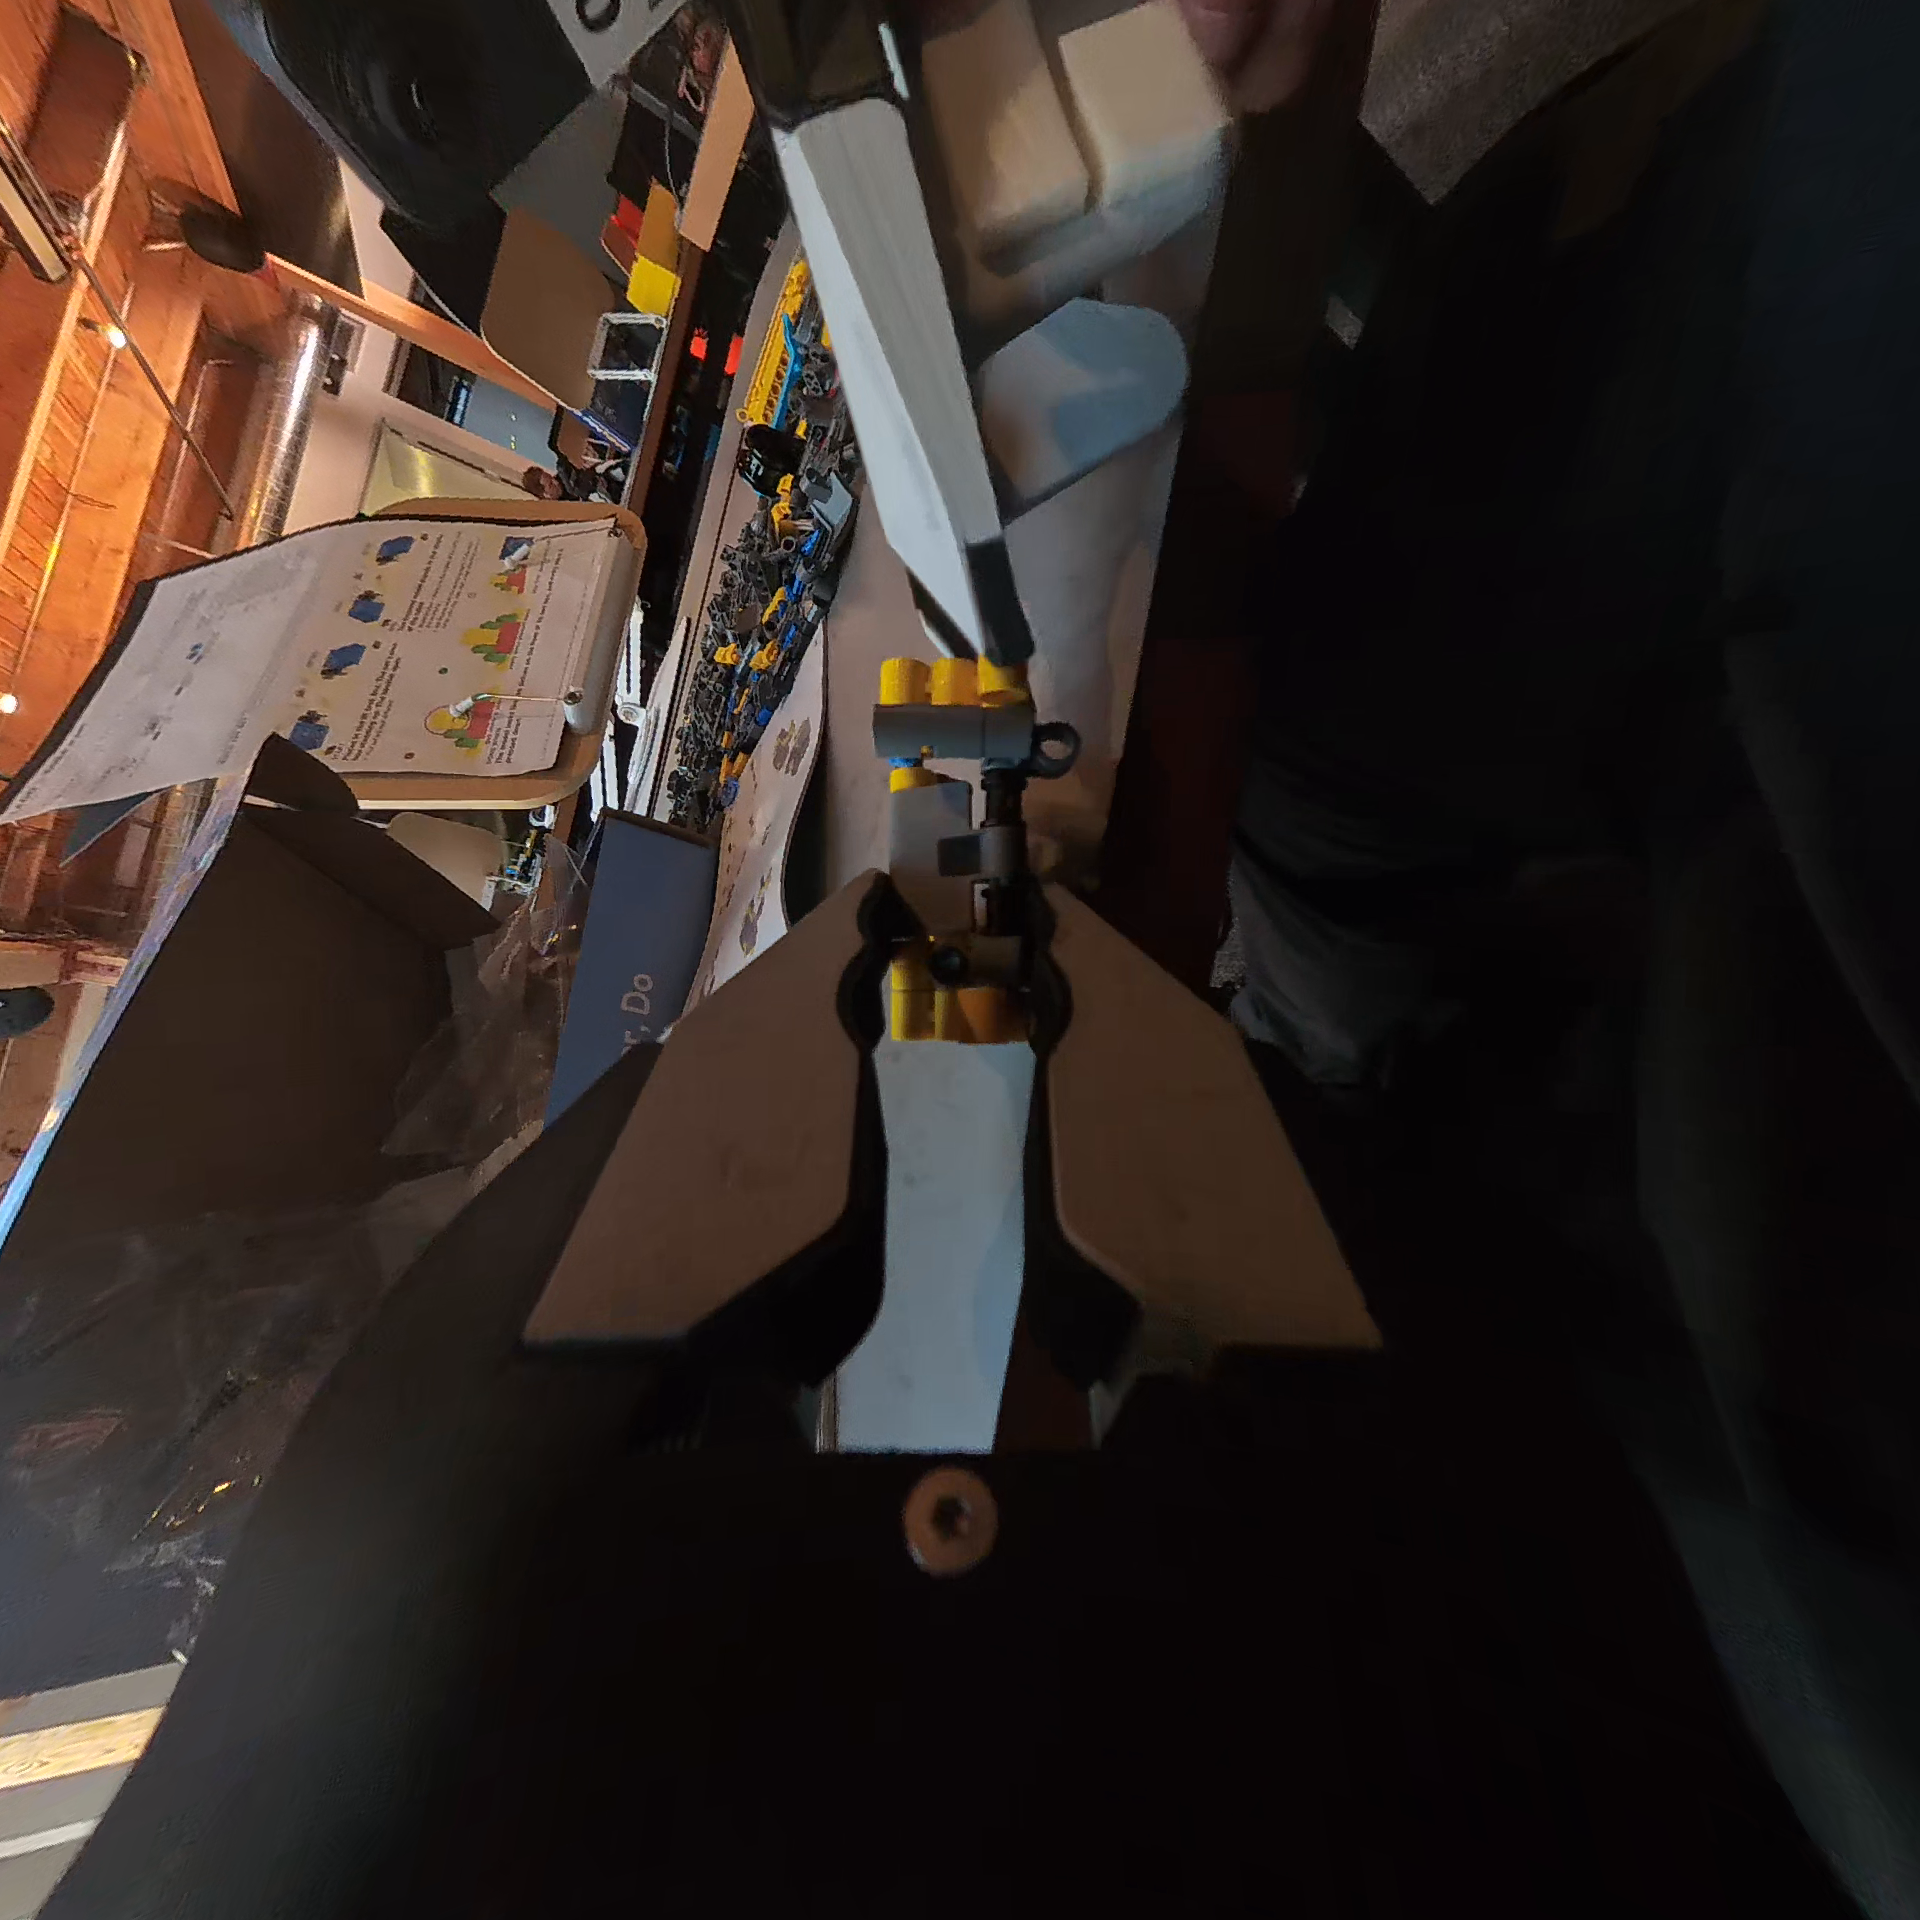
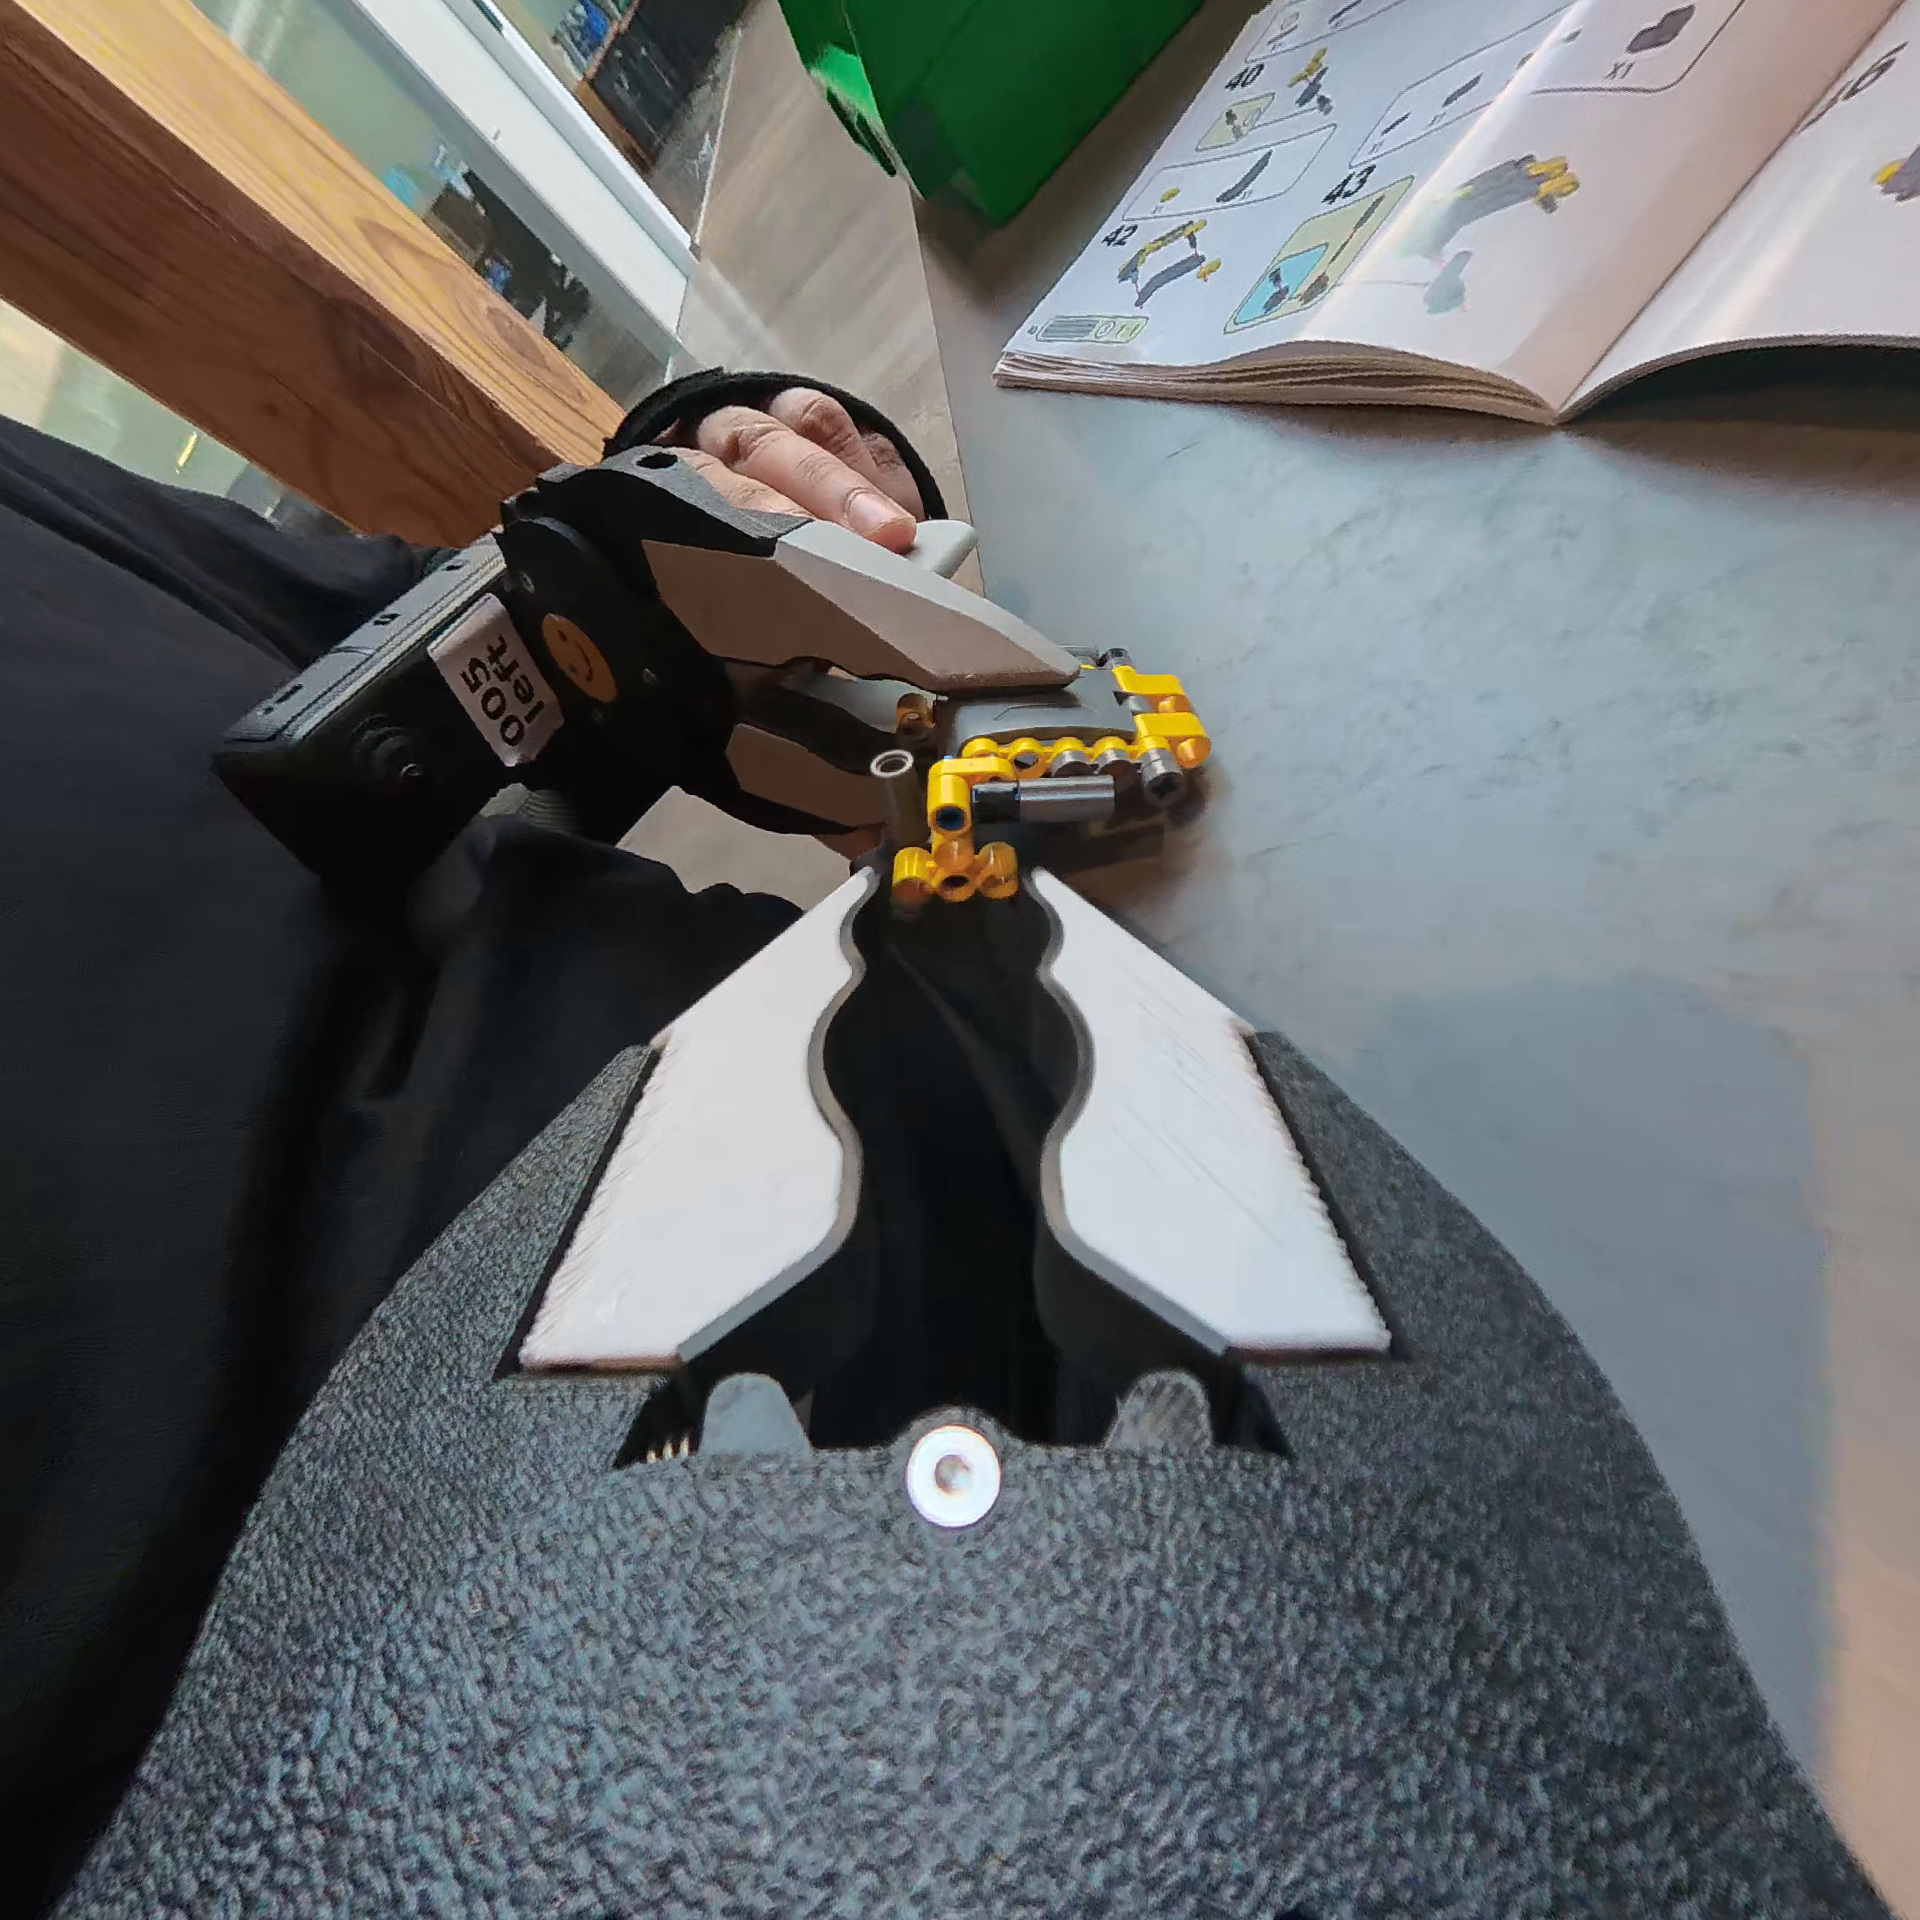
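A small toy build (image 1: 961, 831) made of yellow, grey and black pieces sits between the two grippers, just above the edge of a grey table (image 2: 1507, 727). The left gripper (image 1: 956, 977) has its two fingers closed on the near yellow end of the build. The right gripper (image 2: 951, 883) has its tips close together at a little yellow piece on the build's near end, but it is hard to tell if they really pinch it.

The right wrist view shows the build from the side, with a row of yellow holes and a grey tube. It also shows a hand (image 2: 800, 457) on the left gripper, and an open picture booklet (image 2: 1455, 208) lying far back on the table. A green box (image 2: 987, 94) stands beyond the booklet.

The left wrist view is tipped on its side and darker. It shows the right gripper's pale finger (image 1: 894, 343) coming down to the far yellow end of the build. Far off lies a heap of loose small pieces (image 1: 769, 613) in grey, blue and yellow. To the left, a page with pictures (image 1: 312, 655) is clipped to a board. Near it stands an open dark box (image 1: 229, 997); what is inside it cannot be seen.
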`<state>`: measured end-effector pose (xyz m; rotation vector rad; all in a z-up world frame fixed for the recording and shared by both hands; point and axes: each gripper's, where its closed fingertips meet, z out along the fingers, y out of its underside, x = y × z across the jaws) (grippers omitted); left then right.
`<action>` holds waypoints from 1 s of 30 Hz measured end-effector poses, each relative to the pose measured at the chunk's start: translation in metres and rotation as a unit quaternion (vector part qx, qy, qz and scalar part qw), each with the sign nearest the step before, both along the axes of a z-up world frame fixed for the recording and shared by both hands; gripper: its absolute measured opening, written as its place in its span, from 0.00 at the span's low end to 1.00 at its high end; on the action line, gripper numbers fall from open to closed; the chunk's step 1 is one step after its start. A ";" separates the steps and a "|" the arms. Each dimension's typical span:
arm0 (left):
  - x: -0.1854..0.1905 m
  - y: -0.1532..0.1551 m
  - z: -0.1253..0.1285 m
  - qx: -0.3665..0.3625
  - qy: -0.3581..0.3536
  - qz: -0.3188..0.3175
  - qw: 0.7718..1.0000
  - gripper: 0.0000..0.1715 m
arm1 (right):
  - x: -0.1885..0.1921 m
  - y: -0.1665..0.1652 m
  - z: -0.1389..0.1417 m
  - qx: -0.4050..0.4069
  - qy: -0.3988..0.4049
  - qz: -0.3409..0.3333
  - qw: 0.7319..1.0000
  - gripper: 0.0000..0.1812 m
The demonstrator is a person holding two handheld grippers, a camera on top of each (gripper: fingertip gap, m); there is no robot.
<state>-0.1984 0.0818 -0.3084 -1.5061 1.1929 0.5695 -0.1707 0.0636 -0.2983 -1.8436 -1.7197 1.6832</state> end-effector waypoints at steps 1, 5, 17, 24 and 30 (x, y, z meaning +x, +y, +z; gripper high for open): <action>-0.002 0.001 0.000 0.003 0.003 0.005 1.000 0.12 | 0.001 0.003 0.001 -0.001 0.002 -0.003 1.000 0.13; -0.006 0.003 0.001 0.019 0.023 0.015 0.999 0.12 | 0.003 0.012 0.013 -0.007 0.028 -0.019 0.999 0.13; -0.002 0.000 0.002 0.037 0.036 -0.007 0.999 0.11 | -0.010 0.009 0.002 0.041 0.023 -0.020 0.999 0.06; 0.000 0.000 0.002 0.027 0.007 -0.025 0.999 0.12 | -0.009 0.008 0.002 -0.034 -0.004 -0.010 0.999 0.04; 0.001 -0.003 -0.001 -0.047 -0.086 -0.031 0.995 0.14 | -0.011 0.009 0.003 0.006 0.014 -0.015 1.000 0.04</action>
